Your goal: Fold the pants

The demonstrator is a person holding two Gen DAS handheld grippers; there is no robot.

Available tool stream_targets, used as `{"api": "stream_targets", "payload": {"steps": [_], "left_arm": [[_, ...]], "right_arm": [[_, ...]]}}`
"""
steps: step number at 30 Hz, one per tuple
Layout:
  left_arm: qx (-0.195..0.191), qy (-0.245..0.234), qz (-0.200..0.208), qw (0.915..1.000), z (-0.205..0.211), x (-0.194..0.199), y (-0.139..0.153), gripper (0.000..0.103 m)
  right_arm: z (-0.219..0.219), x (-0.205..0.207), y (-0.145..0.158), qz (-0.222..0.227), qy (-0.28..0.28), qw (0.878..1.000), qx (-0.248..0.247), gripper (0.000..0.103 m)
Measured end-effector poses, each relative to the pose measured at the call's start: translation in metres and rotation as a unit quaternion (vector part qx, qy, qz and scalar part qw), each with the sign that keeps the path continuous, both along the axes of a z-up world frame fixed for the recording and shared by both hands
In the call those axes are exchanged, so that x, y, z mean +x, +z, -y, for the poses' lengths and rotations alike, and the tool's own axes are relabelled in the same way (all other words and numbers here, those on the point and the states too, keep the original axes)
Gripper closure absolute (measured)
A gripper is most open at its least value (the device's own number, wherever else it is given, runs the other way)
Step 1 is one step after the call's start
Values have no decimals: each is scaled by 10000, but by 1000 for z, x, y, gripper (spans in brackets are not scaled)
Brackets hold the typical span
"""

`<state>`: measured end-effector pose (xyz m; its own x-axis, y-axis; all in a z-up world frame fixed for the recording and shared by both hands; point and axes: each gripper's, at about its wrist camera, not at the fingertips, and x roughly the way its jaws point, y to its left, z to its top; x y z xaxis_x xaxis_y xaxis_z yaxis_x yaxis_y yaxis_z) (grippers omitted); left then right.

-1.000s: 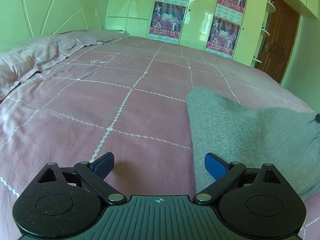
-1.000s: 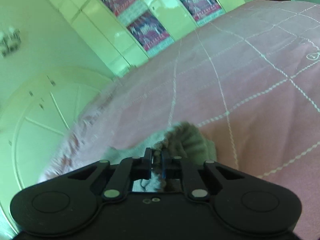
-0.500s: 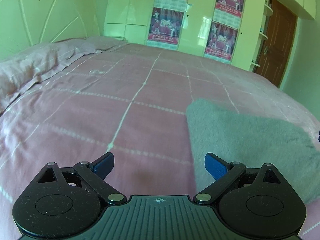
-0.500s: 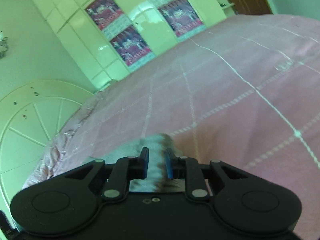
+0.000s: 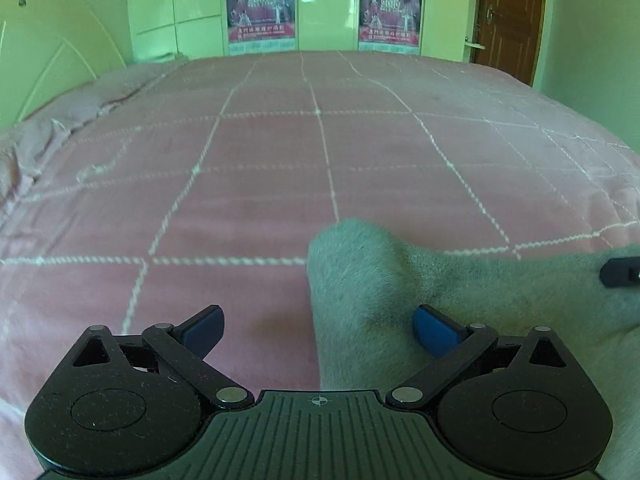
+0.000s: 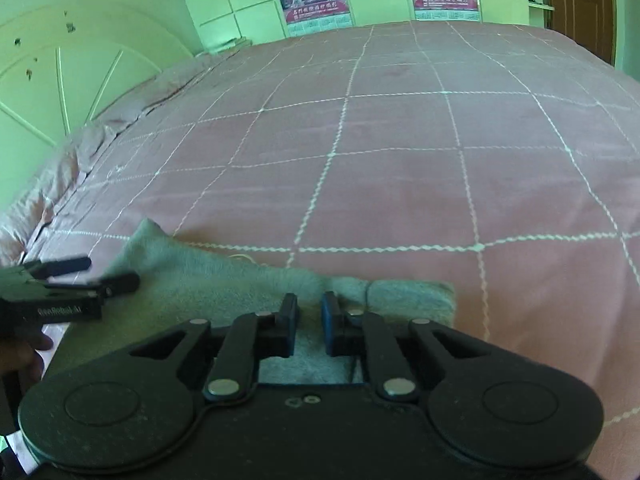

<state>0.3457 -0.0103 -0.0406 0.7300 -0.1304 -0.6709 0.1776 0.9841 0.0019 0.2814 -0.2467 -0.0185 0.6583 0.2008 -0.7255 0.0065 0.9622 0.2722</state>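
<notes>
- Left gripper: spread to the full, jaws just opened further, gripping nothing; the left edge of the grey pants runs between them, with the right pad over the fabric and the left pad over bare bedspread.
- Right gripper: pads drawn almost together, just closed in, only a narrow slit between; flat grey fabric shows beneath, and no fold is visibly pinched.
- Ahead of and beneath both grippers: pants spread flat at the near edge of the bed, a raised corner just beyond the left gripper.
- Left of the right gripper: the left gripper's fingers over the fabric.
- Further ahead: pink checked bedspread, bare.
- Far left: pillows against a pale headboard.
- Farthest: wardrobe with two posters, brown door at right.
</notes>
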Motion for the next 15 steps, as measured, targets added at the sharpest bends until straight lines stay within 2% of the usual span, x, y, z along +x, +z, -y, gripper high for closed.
{"api": "stream_targets", "payload": {"steps": [4,5,6,7,10,11,13,14,15], "left_arm": [[-395,157,120,9990,-23,-16,3,0],[-421,201,196,9987,-29,-26,8,0],[-473,195,305,9982,-34,-36,12,0],[-537,196,390,9976,-39,-48,16,0],[-756,113,628,9951,-48,-83,22,0],[-731,72,621,9954,-48,-90,20,0],[-498,-87,409,9979,-41,-92,9,0],[-328,-161,237,9991,-37,-91,-1,0],[-343,-172,91,9992,-36,-90,-8,0]], "right_arm": [[18,-22,15,329,-213,9981,473,103],[27,-35,22,532,-294,9966,559,97],[33,-48,29,701,-377,9956,494,87],[38,-60,33,806,-428,9948,454,87],[47,-97,37,1125,-332,9901,768,87],[43,-103,34,1096,-193,9919,613,88],[30,-105,16,644,-1,9978,-157,91],[30,-104,3,370,-106,9985,-398,80],[38,-107,-1,342,-310,9989,-104,76]]}}
